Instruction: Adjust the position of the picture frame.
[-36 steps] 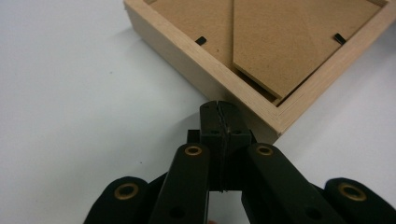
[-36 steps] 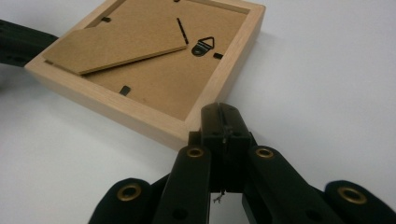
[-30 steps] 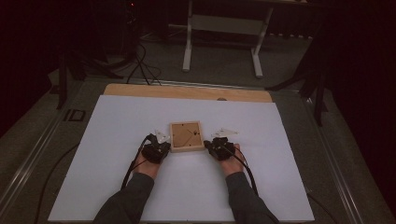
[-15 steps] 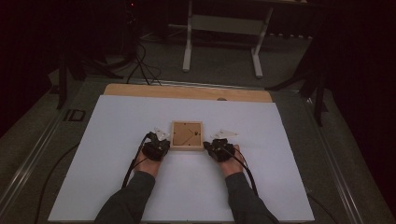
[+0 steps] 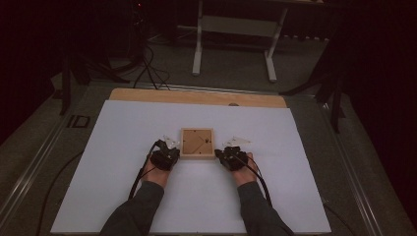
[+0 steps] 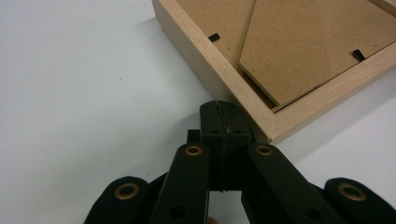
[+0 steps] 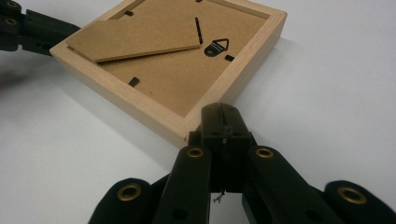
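Thing in hand: a wooden picture frame [image 5: 197, 143] is laid face down on the white worktop [image 5: 123, 147], near its middle, with the brown backing board [image 7: 187, 74] turned up.
Backing: the fold-out stand [image 6: 317, 42] is seen lying on the board; small black tabs [image 6: 214, 37] and a metal hanger [image 7: 216, 46] are seen at the board's edges.
Left claw [image 6: 219, 109]: pressed together, nothing pinched; its tip is set against the frame's near left corner, touching it or just beside it.
Right claw [image 7: 219, 114]: pressed together as well, nothing held; its tip is brought up to the frame's near right corner.
Progress: judged to be early. The frame is bracketed at both near corners, yet the backing is not yet lifted and the tabs appear untouched.
Left to do: presumably the frame is to be steadied or squared and the back then opened; that cannot be told for sure.
Hand pose: both forearms [image 5: 142, 206] are stretched forward from the near edge, roughly parallel, with the hands [image 5: 152, 169] low over the sheet and the claws angled inward toward the frame.
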Action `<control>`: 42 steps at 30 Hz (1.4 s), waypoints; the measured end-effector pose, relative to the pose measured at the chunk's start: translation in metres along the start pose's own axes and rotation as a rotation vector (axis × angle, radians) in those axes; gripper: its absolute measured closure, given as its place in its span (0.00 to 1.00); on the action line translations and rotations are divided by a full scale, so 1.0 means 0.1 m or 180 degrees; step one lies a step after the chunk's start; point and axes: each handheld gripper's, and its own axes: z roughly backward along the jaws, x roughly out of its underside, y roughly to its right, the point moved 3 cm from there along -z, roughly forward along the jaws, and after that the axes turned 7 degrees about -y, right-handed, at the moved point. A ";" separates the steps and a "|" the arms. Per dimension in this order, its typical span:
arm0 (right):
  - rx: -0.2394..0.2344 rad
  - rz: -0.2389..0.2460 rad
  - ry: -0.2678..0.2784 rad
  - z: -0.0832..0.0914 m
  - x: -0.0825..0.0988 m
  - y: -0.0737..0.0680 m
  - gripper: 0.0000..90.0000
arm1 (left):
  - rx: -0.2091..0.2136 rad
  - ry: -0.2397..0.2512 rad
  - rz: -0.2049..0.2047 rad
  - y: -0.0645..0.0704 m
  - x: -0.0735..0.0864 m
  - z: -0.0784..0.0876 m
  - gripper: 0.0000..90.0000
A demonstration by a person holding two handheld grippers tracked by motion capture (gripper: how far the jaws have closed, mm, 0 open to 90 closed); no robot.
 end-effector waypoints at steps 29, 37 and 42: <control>0.0133 0.0104 0.0238 0.16 -0.03 0.01 0.66 | 0.0325 0.0211 -0.0076 -0.16 0.19 0.34 0.68; 0.0168 0.0221 0.0234 0.18 -0.03 -0.06 0.64 | 0.0299 0.0267 0.0010 -0.19 0.22 0.40 0.53; 0.0169 0.0219 0.0251 0.18 -0.04 -0.06 0.65 | 0.0403 0.0345 -0.0003 -0.13 0.18 0.45 0.53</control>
